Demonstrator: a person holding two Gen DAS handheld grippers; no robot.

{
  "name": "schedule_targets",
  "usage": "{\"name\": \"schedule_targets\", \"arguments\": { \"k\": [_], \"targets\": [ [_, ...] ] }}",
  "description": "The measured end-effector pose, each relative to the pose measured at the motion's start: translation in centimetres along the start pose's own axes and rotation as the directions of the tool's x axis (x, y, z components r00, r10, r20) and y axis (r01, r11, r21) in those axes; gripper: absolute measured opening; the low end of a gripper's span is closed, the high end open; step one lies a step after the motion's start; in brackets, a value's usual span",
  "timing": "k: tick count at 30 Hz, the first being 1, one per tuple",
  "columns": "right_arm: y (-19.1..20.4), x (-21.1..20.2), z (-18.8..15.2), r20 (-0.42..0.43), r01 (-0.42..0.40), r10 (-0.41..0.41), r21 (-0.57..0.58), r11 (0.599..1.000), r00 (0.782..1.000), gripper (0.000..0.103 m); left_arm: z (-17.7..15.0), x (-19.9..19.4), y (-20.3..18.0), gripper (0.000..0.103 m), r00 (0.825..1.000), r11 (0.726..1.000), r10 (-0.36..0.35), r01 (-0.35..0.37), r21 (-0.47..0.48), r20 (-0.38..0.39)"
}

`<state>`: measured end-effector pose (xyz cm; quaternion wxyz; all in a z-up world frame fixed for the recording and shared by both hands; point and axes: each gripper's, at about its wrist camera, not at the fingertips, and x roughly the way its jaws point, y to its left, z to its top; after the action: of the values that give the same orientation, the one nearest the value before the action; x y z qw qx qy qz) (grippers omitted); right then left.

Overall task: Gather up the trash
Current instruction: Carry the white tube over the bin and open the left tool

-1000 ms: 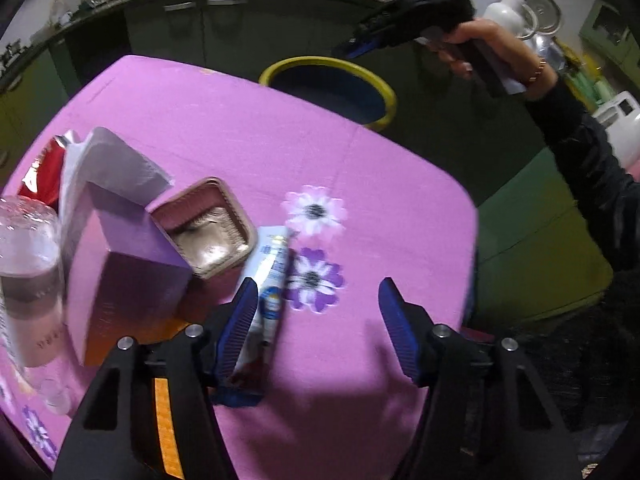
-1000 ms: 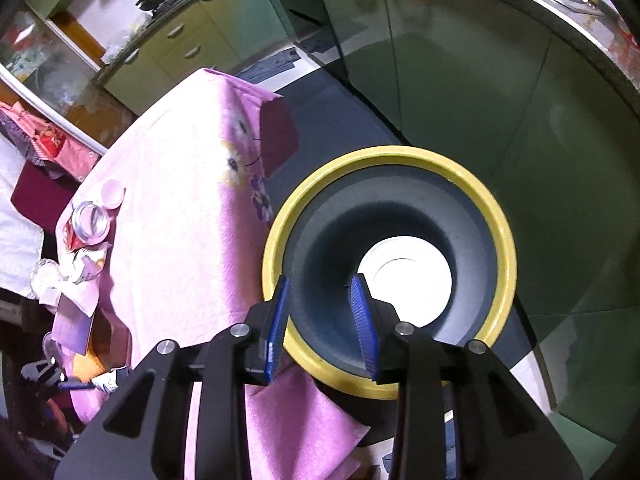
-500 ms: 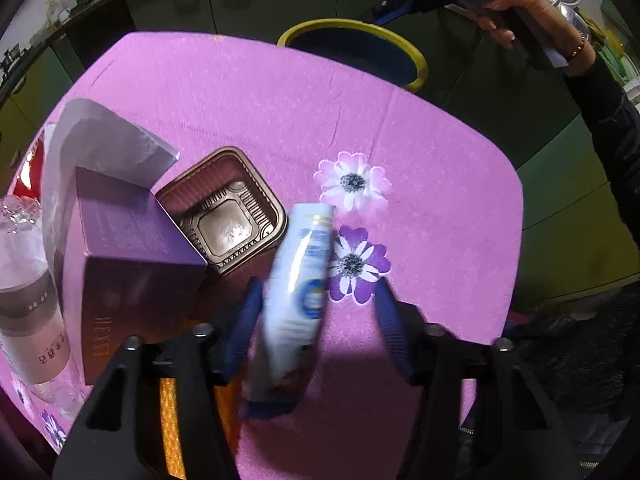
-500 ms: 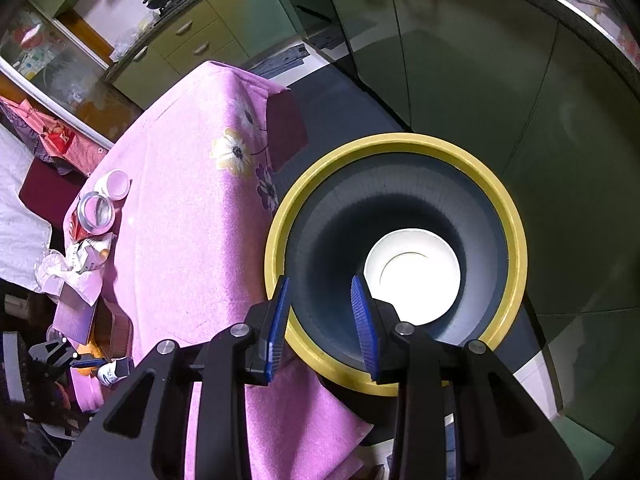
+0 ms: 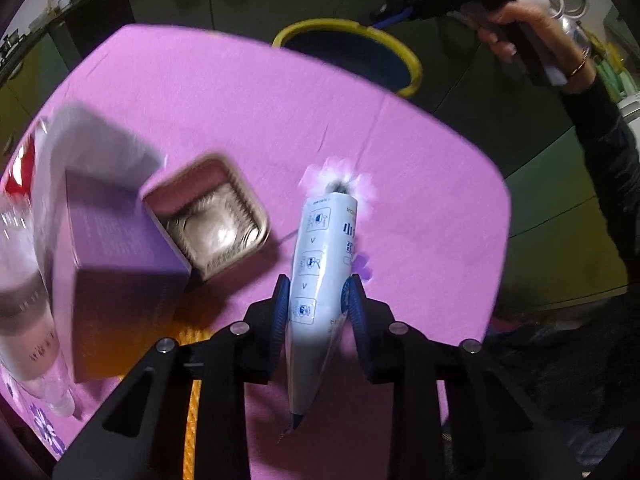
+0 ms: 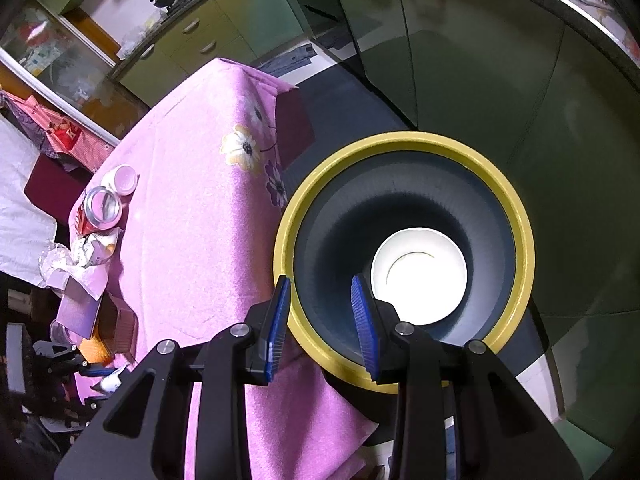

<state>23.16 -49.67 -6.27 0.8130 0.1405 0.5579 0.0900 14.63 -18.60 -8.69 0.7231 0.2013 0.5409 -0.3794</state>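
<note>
A pink flowered tablecloth [image 5: 224, 96] is spread over the table, and green kitchen cabinets [image 6: 224, 20] are seen behind it. A white tube [image 5: 320, 264] is lifted clear of the cloth, its lower part gripped between the blue pads of the left gripper [image 5: 318, 312], whose jaws are closing on it. Left of the tube, a brown plastic tray [image 5: 212, 224] lies beside a purple box [image 5: 116, 276] and a clear bottle [image 5: 24, 320]. Beyond the table's far edge a yellow-rimmed bin [image 6: 404, 256] stands on the dark floor, a white plate [image 6: 420, 276] lying in its bottom. The right gripper [image 6: 322, 316] is held above the bin's near rim, its jaws narrowly parted with nothing between them.
</note>
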Motion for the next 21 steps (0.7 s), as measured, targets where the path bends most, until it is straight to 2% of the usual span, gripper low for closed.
{"name": "schedule_targets", "arguments": {
  "k": [5, 12, 17, 21],
  "targets": [
    [-0.6, -1.3, -0.3, 0.03, -0.014, 0.014, 0.001, 1.0, 0.999, 0.032, 3.6, -1.7, -2.0, 0.029, 0.998, 1.0, -0.018, 0.016, 0.024, 0.058],
    [-4.5, -5.4, -1.2, 0.12, 0.052, -0.056, 0.033, 0.998, 0.991, 0.032, 12.5, -2.0, -6.3, 0.029, 0.99, 0.995, -0.01, -0.005, 0.099, 0.141],
    [-8.7, -7.8, -3.4, 0.146, 0.061, -0.075, 0.093, 0.994, 0.987, 0.032, 20.9, 2.2, -8.8, 0.029, 0.988, 0.994, 0.012, -0.028, 0.109, 0.151],
    [-11.8, -9.1, -5.3, 0.152, 0.064, -0.086, 0.141, 0.988, 0.985, 0.032, 25.6, 6.0, -9.5, 0.03, 0.986, 0.995, 0.047, -0.061, 0.082, 0.161]
  ]
}}
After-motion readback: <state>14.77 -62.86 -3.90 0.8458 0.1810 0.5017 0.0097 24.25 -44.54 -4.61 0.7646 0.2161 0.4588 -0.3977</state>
